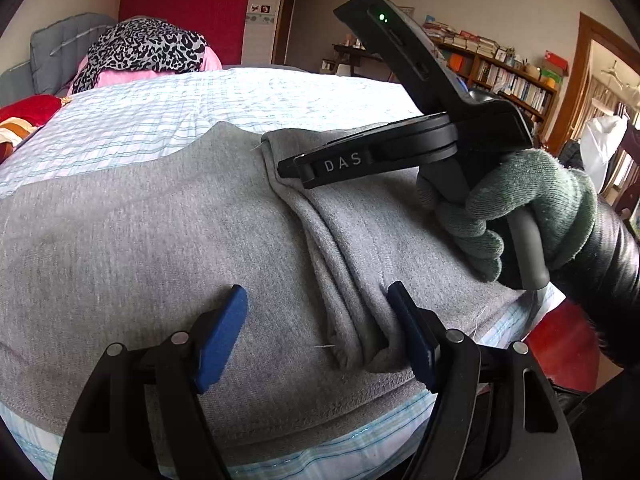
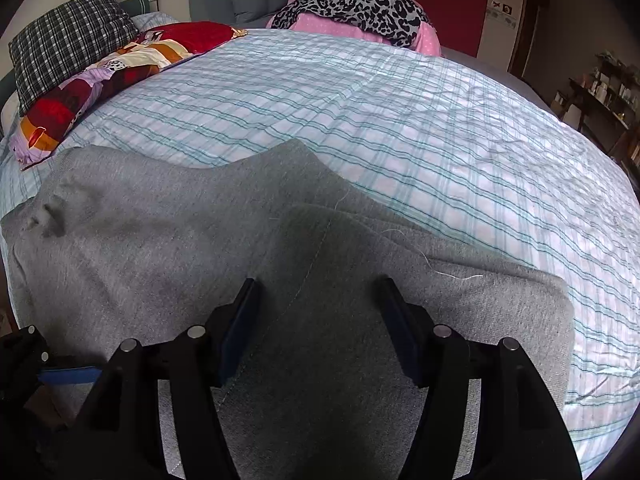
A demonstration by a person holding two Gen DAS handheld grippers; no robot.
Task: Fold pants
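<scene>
Left wrist view: the left gripper (image 1: 320,332) hangs over the near edge of the bed, its blue fingers (image 1: 222,336) spread wide with nothing pinched between them.
Left fingers and cloth: a bunched fold of the grey pants (image 1: 140,232) rises between the pads, close beside the right-hand pad; whether that pad touches the fold cannot be told.
Pants hem: a stitched edge runs just below the left gripper, near the mattress edge, with a thin strip of checked bedsheet (image 1: 160,112) showing beneath it.
Right gripper from the left: the right gripper (image 1: 288,168) lies low over the far end of the same fold, held by a hand in a green knit glove (image 1: 532,208) with a dark shiny sleeve behind it.
Right wrist view: the right gripper (image 2: 316,320) stands with its fingers (image 2: 240,320) apart and empty, above a doubled layer of the pants (image 2: 160,240) with a seam line running between the pads.
Pants outline: the cloth spreads left and toward the viewer; its far edge rises to a peak, and a folded corner ends at the right.
Open room: beyond the far edge, the bedsheet (image 2: 440,140) is broad and bare up to the headboard side.
Far edges: a checked pillow (image 2: 68,56), a red patterned cushion (image 2: 120,68) and a leopard-print cloth (image 2: 360,4) on pink bedding sit well apart from the pants.
Right of the bed: bookshelves (image 1: 500,72) and a doorway stand past the mattress edge.
</scene>
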